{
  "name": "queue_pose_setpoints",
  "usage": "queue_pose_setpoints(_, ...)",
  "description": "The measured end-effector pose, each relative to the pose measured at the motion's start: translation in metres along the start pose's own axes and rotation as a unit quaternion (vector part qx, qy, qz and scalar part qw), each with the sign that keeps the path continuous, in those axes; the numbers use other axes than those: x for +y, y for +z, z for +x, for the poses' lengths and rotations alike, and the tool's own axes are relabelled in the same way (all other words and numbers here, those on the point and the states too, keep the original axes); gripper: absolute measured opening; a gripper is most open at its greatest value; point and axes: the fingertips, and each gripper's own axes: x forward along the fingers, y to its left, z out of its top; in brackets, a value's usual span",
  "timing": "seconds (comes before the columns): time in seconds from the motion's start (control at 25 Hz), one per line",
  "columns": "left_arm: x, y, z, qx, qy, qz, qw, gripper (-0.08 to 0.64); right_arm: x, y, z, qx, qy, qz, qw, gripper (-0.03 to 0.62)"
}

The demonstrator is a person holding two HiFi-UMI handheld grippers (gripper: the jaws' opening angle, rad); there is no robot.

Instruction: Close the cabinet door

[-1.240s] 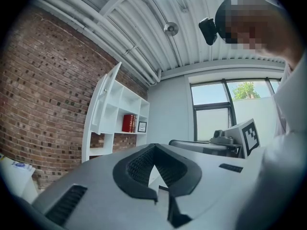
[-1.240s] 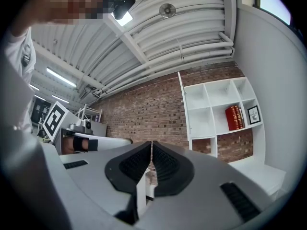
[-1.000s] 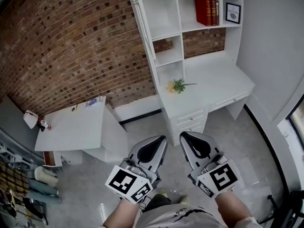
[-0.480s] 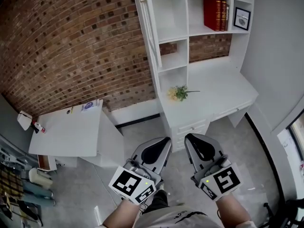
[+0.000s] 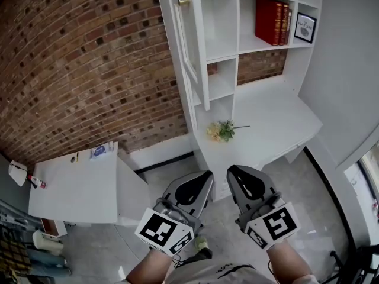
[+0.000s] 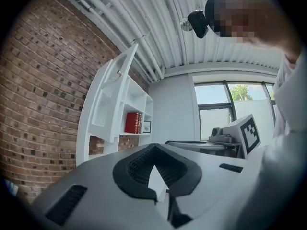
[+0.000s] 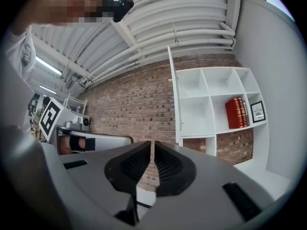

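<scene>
The white shelf unit (image 5: 222, 46) stands against the brick wall, with its cabinet door (image 5: 190, 52) swung open toward me; a brass knob (image 5: 184, 2) shows near the door's top. The same door (image 6: 112, 99) leans out in the left gripper view, and the right gripper view meets the door (image 7: 172, 95) edge-on. Both grippers are held low and side by side in front of the unit, well short of the door. My left gripper (image 5: 204, 173) is shut with nothing in it. My right gripper (image 5: 232, 169) is also shut and holds nothing.
A white desk top (image 5: 278, 117) joins the shelves, with a small bunch of flowers (image 5: 220, 130) on it. Red books (image 5: 271, 20) and a framed picture (image 5: 305, 27) sit on a shelf. A white table (image 5: 71, 182) stands at the left by the brick wall (image 5: 89, 58).
Both grippers and my view have come closer to the shelf unit, so the open door now looms larger. Both grippers stay shut.
</scene>
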Motion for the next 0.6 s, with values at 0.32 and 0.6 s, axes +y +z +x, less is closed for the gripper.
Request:
queue_pose_setpoints(0.32,0.075,-0.001,0.025,0.000,-0.025,-0.008,0.9997,0.011,-0.034,-0.006,0.085,0.007,-0.053,-0.006,0.999,0.023)
queue_pose_setpoints(0.6,0.112,0.000,0.051,-0.006,-0.022,-0.017,0.9996,0.011,-0.065,-0.007,0.129,0.009,-0.069,-0.019,0.997,0.069)
